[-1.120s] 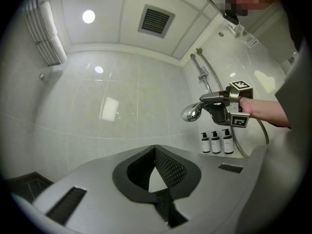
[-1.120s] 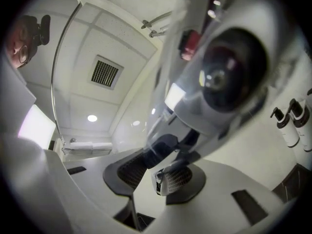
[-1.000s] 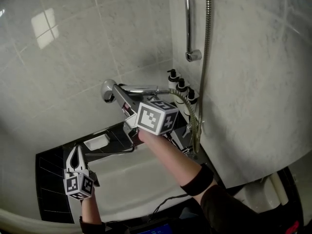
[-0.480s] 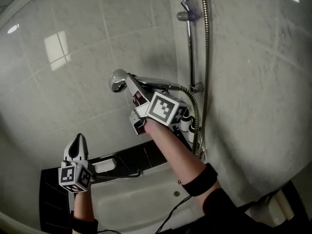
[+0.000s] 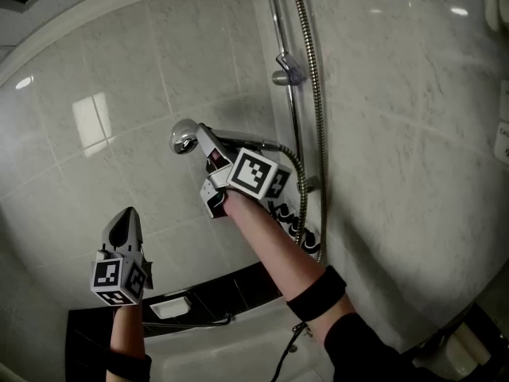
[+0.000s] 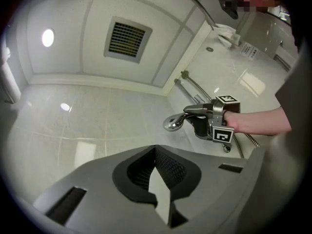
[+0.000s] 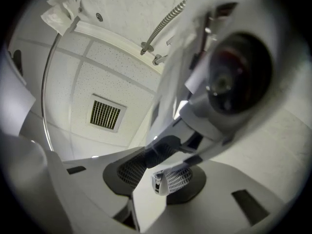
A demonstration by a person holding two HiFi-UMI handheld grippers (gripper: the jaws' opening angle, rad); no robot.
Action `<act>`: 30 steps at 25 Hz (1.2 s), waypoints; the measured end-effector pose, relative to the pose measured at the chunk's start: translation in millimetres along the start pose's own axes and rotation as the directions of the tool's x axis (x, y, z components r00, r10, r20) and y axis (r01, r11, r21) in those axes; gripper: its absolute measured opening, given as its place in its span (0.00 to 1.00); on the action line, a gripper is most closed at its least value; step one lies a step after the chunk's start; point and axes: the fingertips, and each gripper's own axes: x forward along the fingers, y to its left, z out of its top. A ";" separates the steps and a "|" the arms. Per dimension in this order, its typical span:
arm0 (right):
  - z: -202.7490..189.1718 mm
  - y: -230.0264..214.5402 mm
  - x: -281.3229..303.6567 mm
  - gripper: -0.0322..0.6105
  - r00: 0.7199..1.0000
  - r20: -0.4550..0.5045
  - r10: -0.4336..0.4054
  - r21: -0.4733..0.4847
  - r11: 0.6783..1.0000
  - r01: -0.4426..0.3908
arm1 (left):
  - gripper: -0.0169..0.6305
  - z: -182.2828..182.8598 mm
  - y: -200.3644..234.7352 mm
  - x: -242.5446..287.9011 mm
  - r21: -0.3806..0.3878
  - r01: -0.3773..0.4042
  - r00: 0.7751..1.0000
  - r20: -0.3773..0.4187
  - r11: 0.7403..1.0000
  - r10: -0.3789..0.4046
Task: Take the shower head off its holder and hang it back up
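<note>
Down low on the left, points the left gripper (image 5: pixel 127 213) up, with its fingers shut tight on nothing. Higher and in the middle, grips the shower head (image 5: pixel 184 137) by its handle with the right gripper (image 5: pixel 211 151), fingers squeezed around the handle. Holds the shower head up in the air near the tiled wall (image 5: pixel 119 70), off its holder (image 5: pixel 288 74). Finds that holder higher up to the right, on the shiny rail (image 5: pixel 293 134). Shows a metal hose (image 5: pixel 312 86) hanging beside the rail, and dark bottles (image 5: pixel 288 216) lower down. Far above, shows a vent (image 6: pixel 126 39) in the ceiling.
</note>
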 end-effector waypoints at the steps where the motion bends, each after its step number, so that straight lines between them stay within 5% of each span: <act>1: 6.6 -1.6 4.1 0.25 1.000 0.007 0.000 0.004 1.000 0.000 | 0.03 7.8 -1.6 5.5 0.007 0.004 1.000 0.008 1.000 -0.004; 30: 157.1 52.1 110.8 0.26 0.981 0.141 0.136 -0.113 0.986 -0.121 | 0.03 103.4 -3.9 63.6 0.100 -0.038 0.993 0.116 0.994 0.027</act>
